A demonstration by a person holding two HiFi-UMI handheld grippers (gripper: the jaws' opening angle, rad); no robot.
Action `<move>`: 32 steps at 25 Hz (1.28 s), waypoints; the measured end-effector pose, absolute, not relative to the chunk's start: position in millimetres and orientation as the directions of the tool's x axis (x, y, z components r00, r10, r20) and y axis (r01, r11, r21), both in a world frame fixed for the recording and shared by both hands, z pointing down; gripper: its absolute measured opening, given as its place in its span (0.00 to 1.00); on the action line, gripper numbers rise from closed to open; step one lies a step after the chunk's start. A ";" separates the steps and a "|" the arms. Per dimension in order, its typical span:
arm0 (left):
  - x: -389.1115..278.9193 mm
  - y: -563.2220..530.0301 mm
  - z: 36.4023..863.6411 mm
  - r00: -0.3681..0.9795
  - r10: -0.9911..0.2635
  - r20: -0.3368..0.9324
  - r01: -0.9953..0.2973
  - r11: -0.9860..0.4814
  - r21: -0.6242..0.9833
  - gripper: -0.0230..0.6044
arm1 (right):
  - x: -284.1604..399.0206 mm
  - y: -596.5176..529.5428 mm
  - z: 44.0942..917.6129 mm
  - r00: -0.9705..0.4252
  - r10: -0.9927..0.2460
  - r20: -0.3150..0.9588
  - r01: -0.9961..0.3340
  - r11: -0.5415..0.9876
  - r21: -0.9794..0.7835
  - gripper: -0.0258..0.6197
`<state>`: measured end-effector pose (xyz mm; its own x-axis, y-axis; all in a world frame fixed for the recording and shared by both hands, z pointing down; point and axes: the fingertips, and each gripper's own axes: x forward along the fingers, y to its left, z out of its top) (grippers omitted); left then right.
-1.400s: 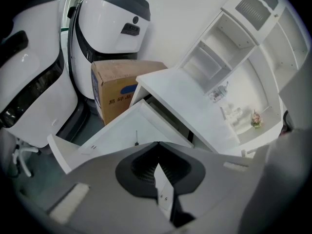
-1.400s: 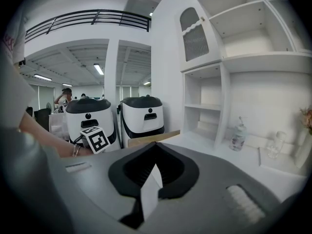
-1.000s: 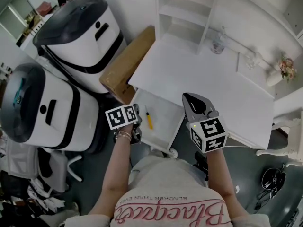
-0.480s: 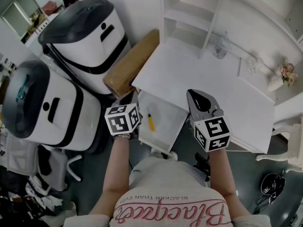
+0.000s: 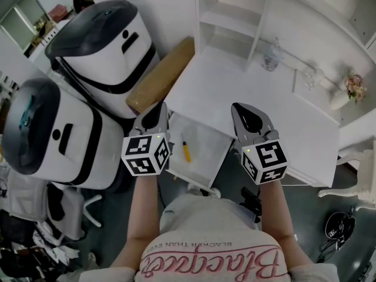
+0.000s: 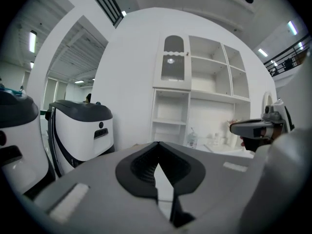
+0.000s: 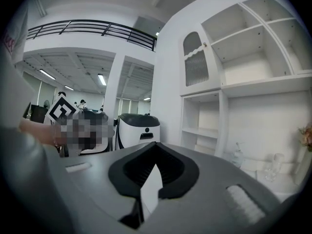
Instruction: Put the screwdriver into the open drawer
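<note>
The screwdriver (image 5: 185,150), with a yellow handle and a dark shaft, lies inside the open white drawer (image 5: 207,164) under the desk edge. My left gripper (image 5: 157,111) is held above the drawer's left side, shut and empty, pointing roughly level toward the desk. In the left gripper view its jaws (image 6: 157,144) meet at the tip with nothing between them. My right gripper (image 5: 245,114) hovers over the drawer's right side, also shut and empty. The right gripper view shows its jaws (image 7: 156,144) closed against the shelf wall. Neither gripper touches the screwdriver.
Two large white-and-black machines (image 5: 100,37) (image 5: 50,137) stand at the left, with a brown cardboard box (image 5: 158,78) leaning beside the desk. The white desk (image 5: 247,93) carries a shelf unit (image 5: 229,16), a glass bottle (image 5: 271,54) and a small flower vase (image 5: 346,93).
My left gripper has risen from beside the drawer's left edge and rolled, its jaws now level. The right gripper rose slightly. The screwdriver has stayed in the drawer.
</note>
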<state>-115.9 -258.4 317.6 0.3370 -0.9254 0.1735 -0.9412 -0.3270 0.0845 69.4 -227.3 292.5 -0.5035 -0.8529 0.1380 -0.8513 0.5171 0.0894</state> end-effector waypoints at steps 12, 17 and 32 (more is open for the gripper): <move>-119.0 -249.3 249.7 0.331 -0.943 -0.030 -0.943 -0.330 -0.038 0.07 | 75.5 -231.4 254.9 -0.465 -0.885 -0.008 -0.879 0.461 0.118 0.04; -121.5 -245.4 228.9 0.333 -0.938 -0.093 -0.943 -0.330 -0.046 0.07 | 83.4 -230.3 232.7 -0.434 -0.897 -0.078 -0.898 0.424 0.119 0.04; -126.5 -238.5 185.9 0.315 -0.927 -0.204 -0.948 -0.298 -0.109 0.07 | 84.8 -223.6 204.9 -0.437 -0.889 -0.133 -0.891 0.408 0.198 0.04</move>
